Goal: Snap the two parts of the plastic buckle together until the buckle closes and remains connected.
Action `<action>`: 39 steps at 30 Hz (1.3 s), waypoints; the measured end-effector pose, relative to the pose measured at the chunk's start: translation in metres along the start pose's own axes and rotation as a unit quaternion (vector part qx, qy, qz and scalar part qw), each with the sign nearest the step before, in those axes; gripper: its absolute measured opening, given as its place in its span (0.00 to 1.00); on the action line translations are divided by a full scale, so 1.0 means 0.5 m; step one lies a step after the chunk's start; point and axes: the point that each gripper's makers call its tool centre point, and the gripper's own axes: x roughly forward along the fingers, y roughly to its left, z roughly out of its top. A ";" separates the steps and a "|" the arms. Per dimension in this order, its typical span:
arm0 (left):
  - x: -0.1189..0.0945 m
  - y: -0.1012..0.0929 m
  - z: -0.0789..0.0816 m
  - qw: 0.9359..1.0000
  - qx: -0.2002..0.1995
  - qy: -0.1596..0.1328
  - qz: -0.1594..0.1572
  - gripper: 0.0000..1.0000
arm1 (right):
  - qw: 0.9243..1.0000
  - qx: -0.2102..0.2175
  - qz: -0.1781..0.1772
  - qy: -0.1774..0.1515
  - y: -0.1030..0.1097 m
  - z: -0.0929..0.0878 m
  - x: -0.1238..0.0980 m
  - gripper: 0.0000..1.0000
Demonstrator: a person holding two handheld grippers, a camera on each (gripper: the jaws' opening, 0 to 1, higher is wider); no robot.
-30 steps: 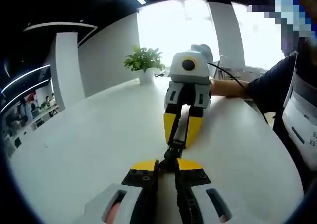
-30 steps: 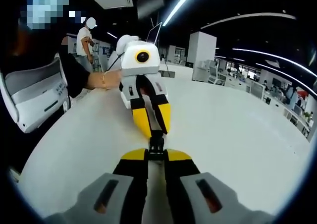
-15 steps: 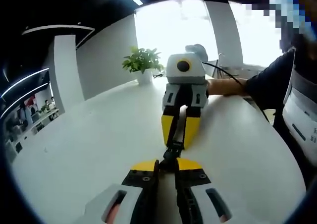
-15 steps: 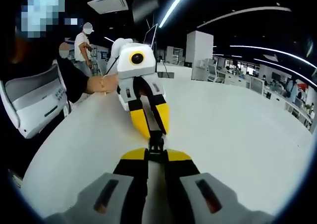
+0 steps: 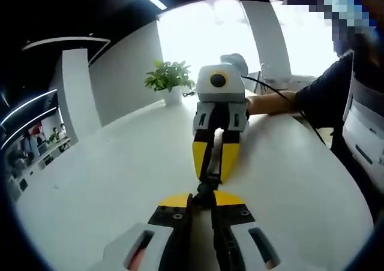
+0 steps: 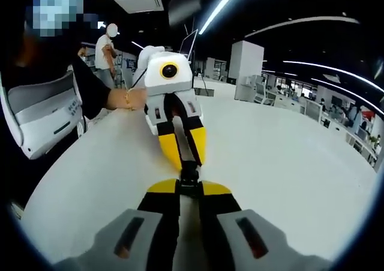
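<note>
Above the white table [image 5: 90, 181], the left gripper [image 5: 203, 200] and right gripper [image 6: 189, 188] faced each other tip to tip, each closed tight on one end of the black buckle [image 5: 206, 186] held between them. A good snap needed both halves kept in line and pressed straight together. No readable writing showed.
</note>
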 end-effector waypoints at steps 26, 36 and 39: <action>0.001 -0.002 -0.002 1.000 0.004 0.000 -0.016 0.10 | 1.000 -0.001 0.015 -0.002 0.001 0.000 0.002 0.10; 0.001 -0.003 -0.002 1.000 0.008 0.001 -0.016 0.10 | 1.000 0.002 0.010 -0.002 -0.004 0.000 0.004 0.09; 0.001 -0.003 -0.002 1.000 0.010 0.002 -0.016 0.10 | 1.000 0.003 0.013 -0.006 -0.003 0.001 0.004 0.09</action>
